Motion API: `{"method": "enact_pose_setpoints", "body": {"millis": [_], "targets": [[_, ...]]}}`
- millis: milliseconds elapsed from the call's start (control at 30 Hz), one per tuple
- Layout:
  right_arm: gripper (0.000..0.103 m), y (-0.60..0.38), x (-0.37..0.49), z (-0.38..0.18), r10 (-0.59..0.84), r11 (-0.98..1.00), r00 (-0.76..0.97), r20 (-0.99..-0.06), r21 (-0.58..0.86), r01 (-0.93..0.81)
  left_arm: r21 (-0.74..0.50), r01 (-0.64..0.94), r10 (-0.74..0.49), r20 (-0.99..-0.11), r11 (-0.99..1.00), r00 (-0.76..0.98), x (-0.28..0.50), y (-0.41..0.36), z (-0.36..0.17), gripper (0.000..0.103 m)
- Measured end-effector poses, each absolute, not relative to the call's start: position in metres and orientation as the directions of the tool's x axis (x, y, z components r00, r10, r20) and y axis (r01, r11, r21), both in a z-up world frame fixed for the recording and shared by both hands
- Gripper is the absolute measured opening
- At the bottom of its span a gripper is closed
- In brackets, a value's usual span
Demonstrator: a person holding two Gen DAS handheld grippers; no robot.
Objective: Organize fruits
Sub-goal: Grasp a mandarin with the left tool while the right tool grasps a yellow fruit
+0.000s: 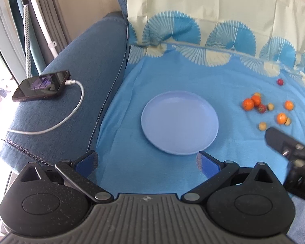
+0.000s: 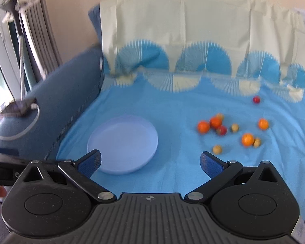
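An empty pale blue plate (image 1: pixel 180 122) lies on the blue cloth; it also shows in the right wrist view (image 2: pixel 123 143). Right of it lie scattered small fruits: several oranges (image 1: pixel 248 104) (image 2: pixel 203 127), a strawberry (image 1: pixel 261 108) (image 2: pixel 222 130), several small yellowish fruits (image 1: pixel 262 126) (image 2: pixel 217 149) and a red one (image 1: pixel 280 82) (image 2: pixel 256 99) farther back. My left gripper (image 1: pixel 147 163) is open and empty, just in front of the plate. My right gripper (image 2: pixel 150 163) is open and empty, in front of the gap between plate and fruits; its body (image 1: pixel 290 152) shows at the right of the left wrist view.
The cloth (image 1: pixel 172 77) covers a sofa seat and backrest. The blue sofa armrest (image 1: pixel 71 81) stands at the left, with a phone (image 1: pixel 41 85) on a white charging cable (image 1: pixel 71 109) lying on it. Curtains and a window are at the far left.
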State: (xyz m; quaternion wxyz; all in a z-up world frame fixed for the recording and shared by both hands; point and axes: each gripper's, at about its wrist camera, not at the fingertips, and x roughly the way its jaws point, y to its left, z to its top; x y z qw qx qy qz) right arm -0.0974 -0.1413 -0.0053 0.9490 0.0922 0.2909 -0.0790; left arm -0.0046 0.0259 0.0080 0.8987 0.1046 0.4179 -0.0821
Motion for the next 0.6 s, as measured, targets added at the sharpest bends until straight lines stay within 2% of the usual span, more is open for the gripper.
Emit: {"method": "enact_pose_setpoints", "body": {"millis": [300, 467, 533, 600], "targets": [[0.103, -0.165, -0.117, 0.011, -0.203, 0.964, 0.917, -0.344, 0.092, 0.248, 0.086, 0.279, -0.120, -0.756, 0.956, 0.643, 0.001, -0.002, 0.012, 0.103], [0.103, -0.186, -0.126, 0.010, -0.349, 0.936, 0.910, -0.225, -0.037, 0.350, 0.016, 0.315, -0.184, -0.784, 0.949, 0.593, 0.009, -0.024, 0.011, 0.103], [0.103, -0.202, -0.127, 0.007, -0.440, 0.897, 0.872, -0.215, -0.060, 0.438, -0.027, 0.323, -0.211, -0.808, 0.946, 0.551, 0.015, -0.037, 0.008, 0.103], [0.103, -0.224, -0.124, 0.000, -0.526, 0.844, 0.807, -0.268, -0.046, 0.535, -0.044, 0.339, -0.225, -0.826, 0.940, 0.518, 0.020, -0.051, 0.004, 0.103]]}}
